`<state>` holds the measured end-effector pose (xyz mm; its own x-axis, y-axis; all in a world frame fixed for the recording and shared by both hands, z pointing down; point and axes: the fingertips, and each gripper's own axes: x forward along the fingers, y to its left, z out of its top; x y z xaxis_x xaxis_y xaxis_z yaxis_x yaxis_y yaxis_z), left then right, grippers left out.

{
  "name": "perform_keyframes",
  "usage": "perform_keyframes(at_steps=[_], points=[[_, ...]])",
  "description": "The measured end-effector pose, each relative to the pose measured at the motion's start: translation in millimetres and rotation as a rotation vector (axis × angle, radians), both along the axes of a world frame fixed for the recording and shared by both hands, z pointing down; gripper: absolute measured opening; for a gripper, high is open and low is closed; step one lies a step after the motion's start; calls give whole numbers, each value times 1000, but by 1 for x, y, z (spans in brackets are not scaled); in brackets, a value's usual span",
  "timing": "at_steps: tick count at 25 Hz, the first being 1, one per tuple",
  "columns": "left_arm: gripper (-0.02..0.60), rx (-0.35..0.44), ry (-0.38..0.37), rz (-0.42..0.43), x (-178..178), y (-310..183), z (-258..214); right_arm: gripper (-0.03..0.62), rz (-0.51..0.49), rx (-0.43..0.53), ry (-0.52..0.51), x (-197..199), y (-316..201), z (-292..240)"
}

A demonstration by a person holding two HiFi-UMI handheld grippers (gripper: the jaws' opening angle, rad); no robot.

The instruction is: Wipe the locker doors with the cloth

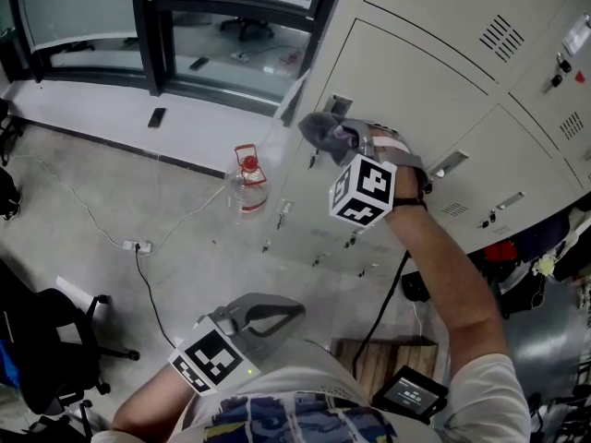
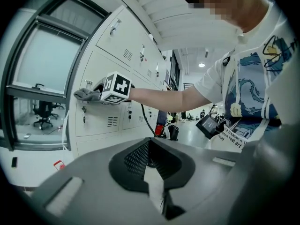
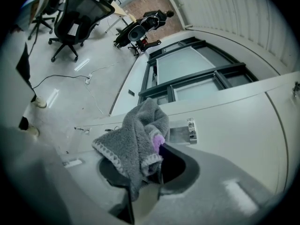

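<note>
A grey cloth point(image 1: 323, 131) with a purple tag is bunched in my right gripper point(image 1: 338, 138), which is shut on it and presses it against a cream locker door point(image 1: 416, 90) beside the door's metal handle point(image 1: 338, 105). In the right gripper view the cloth point(image 3: 135, 143) drapes over the jaws point(image 3: 154, 159), and the door point(image 3: 234, 125) fills the right side. My left gripper point(image 1: 292, 312) hangs low near my body, away from the lockers, shut and holding nothing. The left gripper view shows its closed jaws point(image 2: 150, 162) and, farther off, the cloth point(image 2: 87, 94) on the door.
A clear water jug with a red cap point(image 1: 247, 185) stands on the floor at the lockers' foot. A power strip point(image 1: 137, 245) with cables lies to the left, a black office chair point(image 1: 46, 340) at lower left. Dark window frames point(image 1: 185, 7) adjoin the lockers. Keys point(image 1: 282, 214) hang from lower doors.
</note>
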<state>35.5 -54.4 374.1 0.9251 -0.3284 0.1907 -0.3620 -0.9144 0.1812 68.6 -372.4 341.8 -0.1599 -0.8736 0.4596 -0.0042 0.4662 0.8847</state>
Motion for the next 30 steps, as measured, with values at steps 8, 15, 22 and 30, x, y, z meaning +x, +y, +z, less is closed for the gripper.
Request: perform_keyframes(at_steps=[8,15,22,30], points=[[3,11,-3,14,6,4,-3,103,25,21,-38,37,24,-2],[3,19,-4,33,15,8,-6,103,101,-27,18,80,34,38],[3,18,-10,23,14,11,-6,103,175,-79,31,79,19,77],[3,9,-17,-6,4,10,-3,103,159,-84,2,42,10,80]])
